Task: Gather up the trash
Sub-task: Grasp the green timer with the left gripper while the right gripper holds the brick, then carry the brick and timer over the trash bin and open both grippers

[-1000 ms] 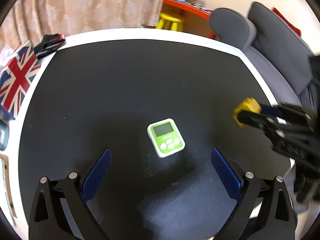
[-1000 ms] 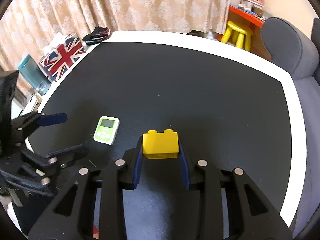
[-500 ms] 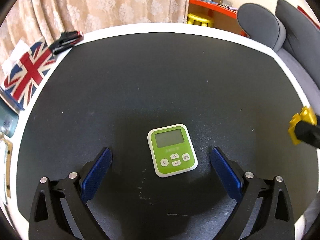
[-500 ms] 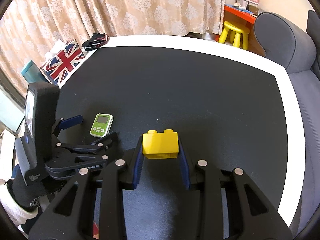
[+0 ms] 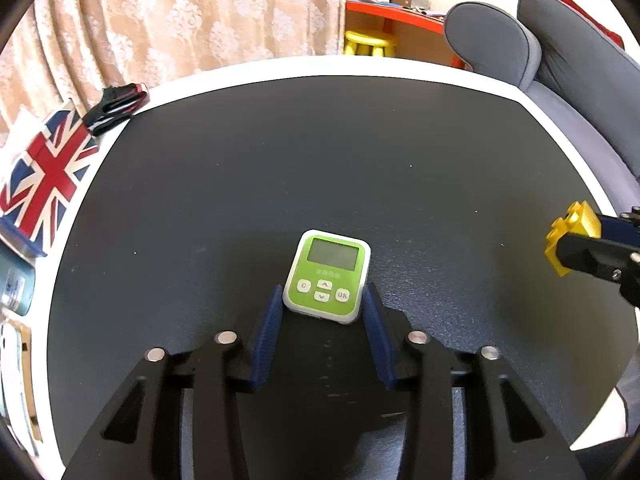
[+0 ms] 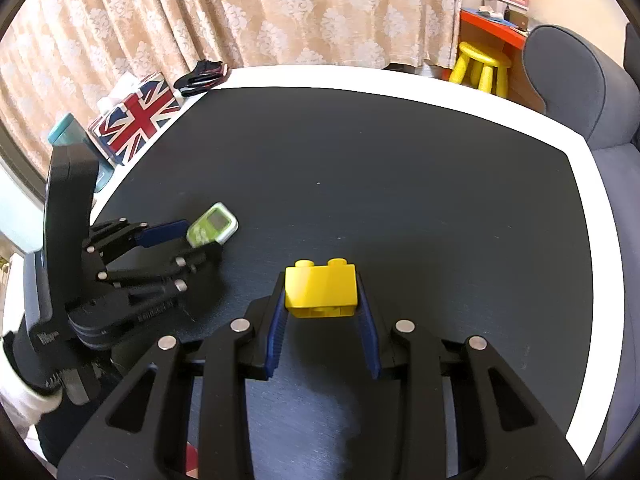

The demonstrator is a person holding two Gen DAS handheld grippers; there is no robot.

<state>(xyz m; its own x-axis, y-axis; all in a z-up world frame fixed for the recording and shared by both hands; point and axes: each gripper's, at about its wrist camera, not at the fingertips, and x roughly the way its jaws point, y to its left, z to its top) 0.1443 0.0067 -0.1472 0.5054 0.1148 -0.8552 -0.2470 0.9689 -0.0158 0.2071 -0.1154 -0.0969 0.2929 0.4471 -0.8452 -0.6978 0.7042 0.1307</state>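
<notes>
Green timer (image 5: 326,277) sits clamped in the left gripper (image 5: 322,306) on the black table (image 5: 320,160); to the timer's right, the right gripper (image 6: 320,300) clamps a yellow brick (image 6: 320,288); next, lifting both toward an unseen bin

Both wrist cameras look steeply down, close over the table (image 5: 360,152), toward its far curtain-side edge. Each view catches the other gripper; both share the timer (image 5: 326,276) and brick (image 6: 320,289).

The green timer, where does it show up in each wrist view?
Left wrist: green timer at centre, between the left hand-held gripper's blue pads.
Right wrist: centre-left, in that same gripper.
Shared landmark: the Union Jack box at the table's left edge.
</notes>
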